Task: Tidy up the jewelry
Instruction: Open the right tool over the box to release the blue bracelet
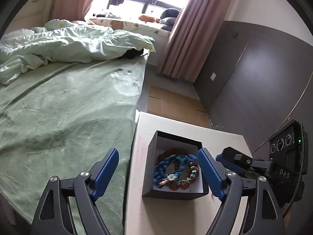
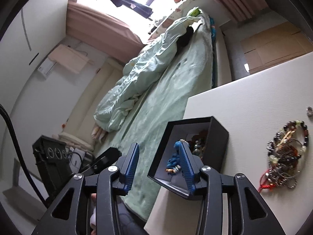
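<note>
A black open box (image 1: 172, 194) stands on the white table (image 1: 140, 205) beside the bed. Inside it lie a blue cord bracelet (image 1: 168, 166) and beaded bracelets (image 1: 187, 182). My left gripper (image 1: 158, 150) hangs open and wide above the box with nothing between its fingers. My right gripper (image 2: 159, 143) is open and straddles the near wall of the box (image 2: 217, 143): one finger is inside, against the blue cord bracelet (image 2: 174, 158), the other is outside. Its pads do not press the wall. A pile of loose jewelry (image 2: 285, 152) lies on the table to the right.
A bed with a green blanket (image 1: 68, 113) and a rumpled quilt (image 1: 64, 45) runs along the table's left side. A small metal ring (image 2: 309, 111) lies beyond the pile. Grey wall panels (image 1: 254, 78) and pink curtains (image 1: 185, 39) stand to the right.
</note>
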A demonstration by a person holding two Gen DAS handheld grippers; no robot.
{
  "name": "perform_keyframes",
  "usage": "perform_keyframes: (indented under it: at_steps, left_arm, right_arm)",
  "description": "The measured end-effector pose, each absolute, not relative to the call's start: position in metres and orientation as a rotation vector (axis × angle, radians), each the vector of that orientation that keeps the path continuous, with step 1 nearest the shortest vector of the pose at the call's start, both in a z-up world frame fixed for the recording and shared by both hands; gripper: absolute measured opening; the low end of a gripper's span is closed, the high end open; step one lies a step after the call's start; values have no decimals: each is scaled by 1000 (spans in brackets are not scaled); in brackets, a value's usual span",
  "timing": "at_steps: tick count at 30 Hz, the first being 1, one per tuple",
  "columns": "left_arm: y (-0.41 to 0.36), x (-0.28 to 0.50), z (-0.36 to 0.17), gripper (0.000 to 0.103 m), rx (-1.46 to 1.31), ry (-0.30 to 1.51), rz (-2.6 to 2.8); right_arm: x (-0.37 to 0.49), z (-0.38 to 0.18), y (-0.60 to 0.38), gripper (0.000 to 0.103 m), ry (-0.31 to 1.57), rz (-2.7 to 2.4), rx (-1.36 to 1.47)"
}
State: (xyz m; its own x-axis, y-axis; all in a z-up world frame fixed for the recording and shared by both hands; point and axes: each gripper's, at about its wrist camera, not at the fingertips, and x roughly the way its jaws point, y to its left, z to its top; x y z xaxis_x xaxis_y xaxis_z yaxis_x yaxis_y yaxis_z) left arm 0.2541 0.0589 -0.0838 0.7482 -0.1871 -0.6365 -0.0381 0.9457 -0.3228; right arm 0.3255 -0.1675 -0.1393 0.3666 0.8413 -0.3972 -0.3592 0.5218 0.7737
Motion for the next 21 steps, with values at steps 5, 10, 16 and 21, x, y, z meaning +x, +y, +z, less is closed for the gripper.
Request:
perform_keyframes:
  at_steps: [5, 10, 16, 21]
  left_arm:
    - [54, 251, -82, 83, -316, 727, -87]
    - [43, 250, -80, 83, -302, 724, -107]
    - [19, 252, -79, 83, -280, 733, -142]
    - [-2, 253, -79, 83, -255, 742, -171]
  right_arm:
    - [322, -137, -181, 48, 872, 825, 646]
    - [318, -133, -202, 48, 868, 795, 633]
    - [310, -133, -230, 60, 860, 739, 612]
    - [307, -138, -254, 60, 871, 701, 623]
